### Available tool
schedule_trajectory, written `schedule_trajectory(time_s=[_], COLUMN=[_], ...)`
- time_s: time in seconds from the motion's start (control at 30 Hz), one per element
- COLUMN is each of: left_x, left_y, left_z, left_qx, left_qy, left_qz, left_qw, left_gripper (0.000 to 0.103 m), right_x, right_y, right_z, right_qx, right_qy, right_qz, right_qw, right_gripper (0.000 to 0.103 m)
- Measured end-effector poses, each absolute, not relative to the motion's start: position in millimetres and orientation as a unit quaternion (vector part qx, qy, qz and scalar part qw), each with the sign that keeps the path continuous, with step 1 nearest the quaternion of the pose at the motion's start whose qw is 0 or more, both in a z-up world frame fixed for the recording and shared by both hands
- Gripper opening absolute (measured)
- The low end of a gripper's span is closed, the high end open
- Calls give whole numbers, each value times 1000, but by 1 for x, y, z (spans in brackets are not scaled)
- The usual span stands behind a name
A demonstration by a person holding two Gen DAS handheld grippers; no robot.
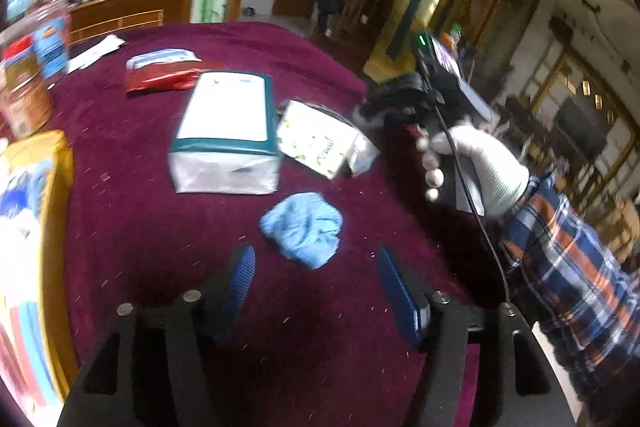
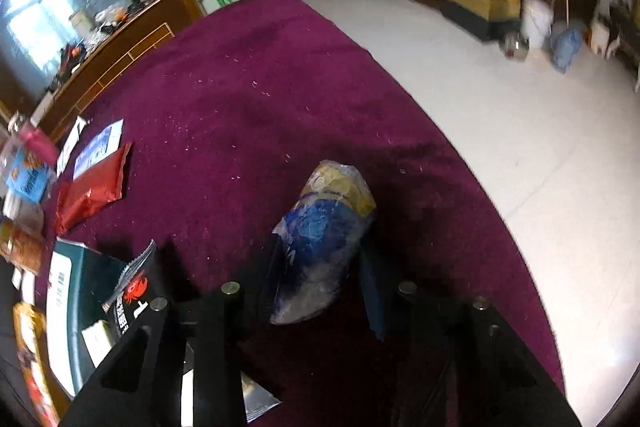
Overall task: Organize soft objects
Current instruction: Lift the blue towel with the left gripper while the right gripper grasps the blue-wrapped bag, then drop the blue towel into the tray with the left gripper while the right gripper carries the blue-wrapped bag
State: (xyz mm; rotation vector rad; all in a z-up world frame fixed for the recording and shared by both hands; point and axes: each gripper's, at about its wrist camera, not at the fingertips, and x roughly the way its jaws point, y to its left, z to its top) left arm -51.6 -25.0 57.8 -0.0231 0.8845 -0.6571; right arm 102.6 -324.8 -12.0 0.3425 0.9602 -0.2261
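My left gripper [image 1: 316, 279] is open and empty, hovering just short of a crumpled light-blue cloth [image 1: 302, 229] on the maroon tablecloth [image 1: 140, 235]. Beyond the cloth lie a teal-and-white tissue pack [image 1: 226, 135] and a small yellow-patterned packet [image 1: 316, 139]. My right gripper [image 2: 320, 263] is shut on a blue-and-yellow soft plastic pack [image 2: 324, 235], held above the tablecloth [image 2: 248, 115]; in the left wrist view it appears at the right, held by a white-gloved hand [image 1: 476, 167].
A red foil bag [image 1: 164, 79] [image 2: 94, 191] and a white-blue pouch [image 1: 160, 57] lie at the far side. Jars [image 1: 28, 87] and a yellow pack [image 1: 28, 227] stand at the left. The tissue pack [image 2: 80, 299] sits beside my right gripper. The table edge [image 2: 460, 155] drops to a white floor.
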Motion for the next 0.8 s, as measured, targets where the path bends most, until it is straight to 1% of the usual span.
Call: schedule_trajectory(time_s=[0.1,0.13,0.2,0.23,0.27,0.3,0.33,0.37,0.4,0.47,0.5,0.8], left_x=[-39,-33,-24,-19,-12,-7,-3,-1,2,4,1,-47], left_y=[-58,-69,-82,-85,-84,-79,-72,-64,-54,-32,-22,49], left_z=[45,38,27,22,16,13,11,13,14,15,17,53], left_qx=[36,53,80,90,79,59,41,28,2,-60,-75,-142], left_qy=[431,436,434,431,445,455,460,461,469,479,474,421], left_qz=[-310,-306,-276,-258,-257,-251,-246,-245,-251,-269,-267,-286], left_qw=[847,845,854,860,855,852,852,852,847,834,836,849], left_gripper=[67,68,74,74,74,67,51,42,39,38,38,39], right_x=[91,84,66,56,44,35,25,14,6,-9,-15,-50], right_y=[-321,-321,-323,-324,-324,-325,-324,-323,-320,-313,-308,-239], right_z=[-6,-2,8,14,22,27,34,40,44,52,55,72], right_qx=[157,158,159,159,159,158,156,153,152,150,148,126], right_qy=[453,449,438,431,422,416,409,402,398,391,388,376], right_qz=[-84,-77,-63,-56,-45,-37,-27,-18,-11,5,13,84], right_qw=[873,876,882,886,891,895,899,902,905,908,910,914], right_gripper=[36,36,36,36,36,36,36,36,36,36,36,36])
